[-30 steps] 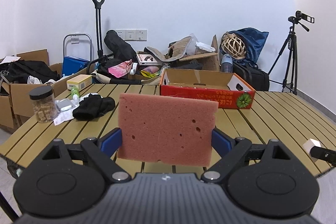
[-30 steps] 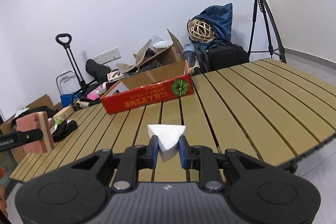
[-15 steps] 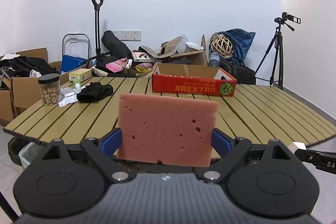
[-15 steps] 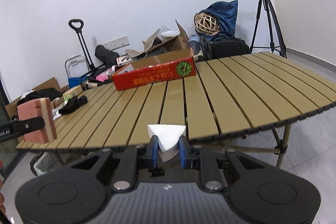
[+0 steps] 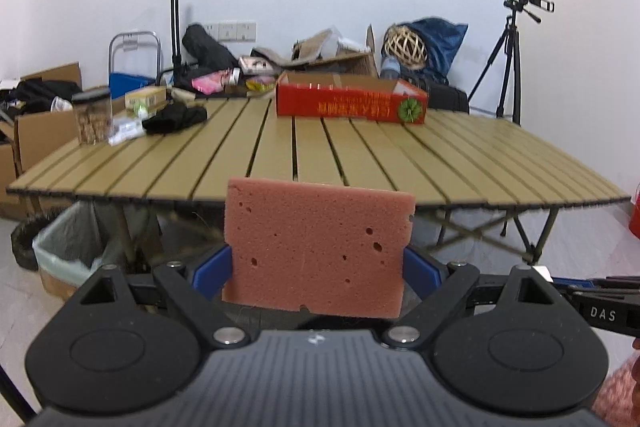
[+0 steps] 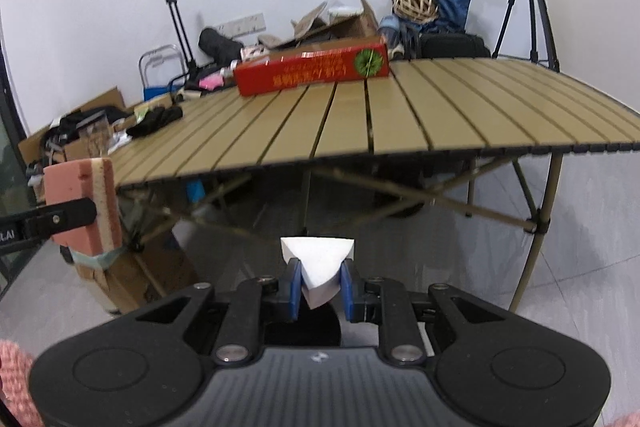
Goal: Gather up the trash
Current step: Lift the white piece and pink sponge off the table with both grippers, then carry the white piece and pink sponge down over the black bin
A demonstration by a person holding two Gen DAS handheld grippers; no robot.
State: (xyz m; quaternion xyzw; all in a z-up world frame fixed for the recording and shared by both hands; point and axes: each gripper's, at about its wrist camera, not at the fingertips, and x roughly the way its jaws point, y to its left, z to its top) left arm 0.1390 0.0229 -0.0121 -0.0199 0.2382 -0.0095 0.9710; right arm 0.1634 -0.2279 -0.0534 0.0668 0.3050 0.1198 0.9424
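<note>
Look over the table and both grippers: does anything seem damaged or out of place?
The pink pitted sponge clamped in the left gripper has holes and a nicked edge. On the slatted wooden table, black crumpled cloth lies loose near a clear jar.

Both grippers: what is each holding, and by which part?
Left gripper: pink rectangular sponge, by its side edges. Right gripper: white folded paper piece, by its lower tip.

Left matte-black plastic claw [image 5: 318, 269]: ribbed housing, two round embossed discs, silver screw heads at linkage pivots, blue pads [image 5: 212, 267]; right black plastic claw [image 6: 319, 287]: same build, blue pads [image 6: 294, 287]; white lettering "DAS" on its side; pink knit sleeve [image 6: 16, 387] at frame edge.
</note>
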